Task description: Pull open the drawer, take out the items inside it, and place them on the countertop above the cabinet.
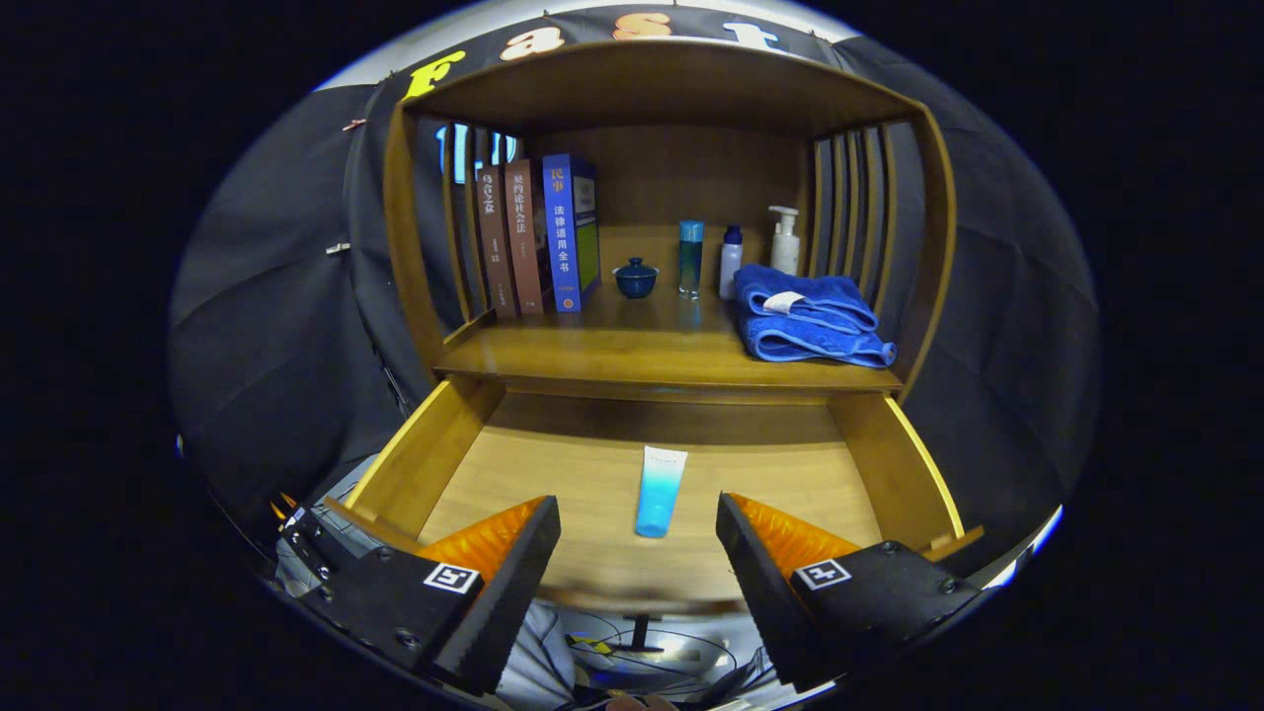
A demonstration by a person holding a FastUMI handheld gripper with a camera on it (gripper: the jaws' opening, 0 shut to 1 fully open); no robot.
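The wooden drawer point(425, 459) stands pulled out below the cabinet's countertop point(632, 355). A blue-and-white tube point(660, 491) lies on the drawer floor, lengthwise, white end toward the cabinet. My gripper point(638, 523) hovers above the drawer's front edge, open, its fingers spread to either side of the tube's near end. Nothing is held between the fingers.
On the countertop stand three books point(538, 237) at the left, a small blue lidded cup point(636, 277), a blue bottle point(690, 257), a white bottle point(730, 260), a pump bottle point(785, 240) and a folded blue towel point(805, 314) at the right. Slatted sides and a top board enclose it.
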